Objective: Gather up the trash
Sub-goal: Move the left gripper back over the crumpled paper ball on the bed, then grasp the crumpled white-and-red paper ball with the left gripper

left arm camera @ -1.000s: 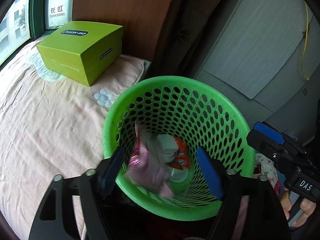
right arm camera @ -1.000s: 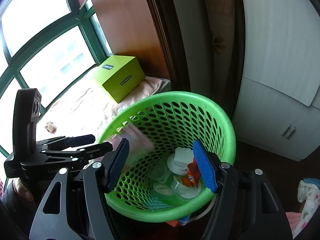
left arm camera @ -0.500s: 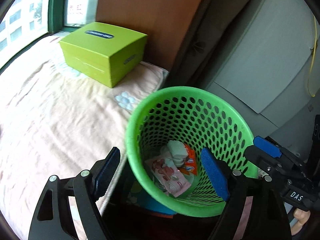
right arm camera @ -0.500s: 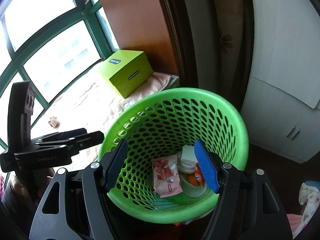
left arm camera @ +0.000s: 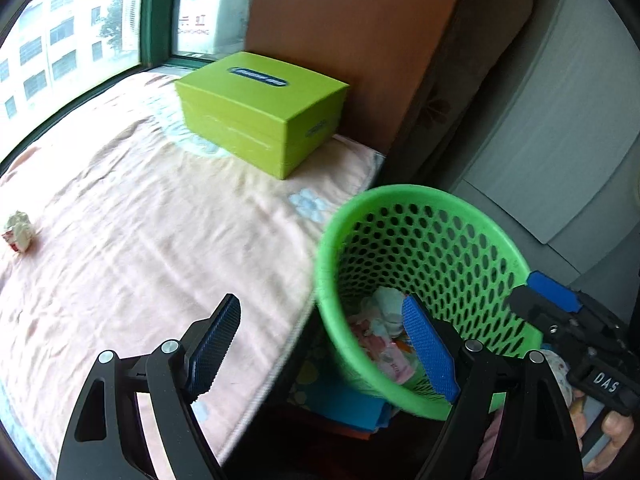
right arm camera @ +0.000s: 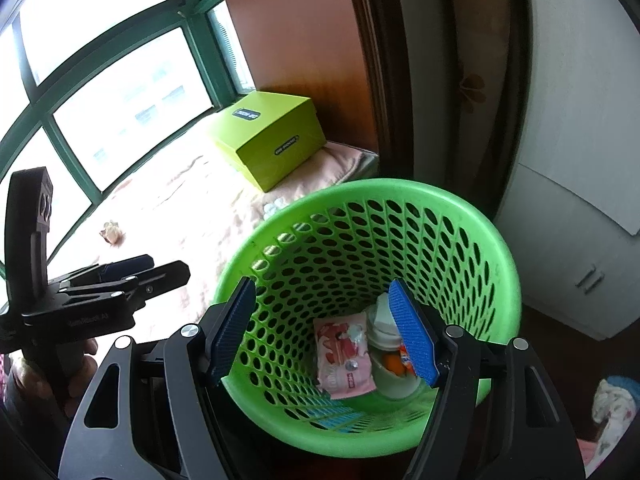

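Box point(left arm camera: 260, 114) label blurred, unreadable. Crumpled scrap point(left arm camera: 19, 231) at bed edge too small to identify. Basket point(left arm camera: 404, 196) bottom partly hidden behind blue pad. Hand point(left arm camera: 612, 428) cut off by frame edge.
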Available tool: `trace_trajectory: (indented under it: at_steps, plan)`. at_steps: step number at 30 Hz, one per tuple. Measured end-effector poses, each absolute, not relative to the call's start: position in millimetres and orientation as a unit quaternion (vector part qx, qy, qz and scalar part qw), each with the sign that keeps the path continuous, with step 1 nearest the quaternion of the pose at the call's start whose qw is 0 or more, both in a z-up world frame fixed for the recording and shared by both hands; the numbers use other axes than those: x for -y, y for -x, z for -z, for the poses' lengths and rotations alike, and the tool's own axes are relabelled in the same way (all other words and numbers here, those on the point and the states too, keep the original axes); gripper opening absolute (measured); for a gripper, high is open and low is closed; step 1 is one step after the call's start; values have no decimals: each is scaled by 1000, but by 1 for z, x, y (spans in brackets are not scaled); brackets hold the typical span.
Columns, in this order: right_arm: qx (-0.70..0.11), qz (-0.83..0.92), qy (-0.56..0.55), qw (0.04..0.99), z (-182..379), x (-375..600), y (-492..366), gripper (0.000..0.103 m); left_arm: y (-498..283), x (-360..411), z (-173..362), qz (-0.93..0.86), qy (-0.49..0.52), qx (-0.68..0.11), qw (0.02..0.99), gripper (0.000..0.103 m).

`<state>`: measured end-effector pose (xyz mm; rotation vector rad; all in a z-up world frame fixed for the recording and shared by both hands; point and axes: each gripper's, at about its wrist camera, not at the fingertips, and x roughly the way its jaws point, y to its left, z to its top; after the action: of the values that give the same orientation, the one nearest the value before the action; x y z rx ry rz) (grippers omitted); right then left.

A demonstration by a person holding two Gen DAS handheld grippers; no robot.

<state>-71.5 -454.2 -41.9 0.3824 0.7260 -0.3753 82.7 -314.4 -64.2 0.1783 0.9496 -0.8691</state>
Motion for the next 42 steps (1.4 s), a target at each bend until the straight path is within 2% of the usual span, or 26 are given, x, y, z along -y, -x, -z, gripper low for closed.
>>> trace_trajectory:
  at_steps: [17,31,42]
  plan:
    - [-370,101,-156,910,43,402,-2,69,-176,212,68,275,-83,-439,851,78]
    - [-407,30,-128,904,61,342,-81,69,-301,113,93,154,-37,-463,872,74]
    - [-427,-11,-108,898,75,305,-146,69,-368,92,118,137,-14,-485,864,74]
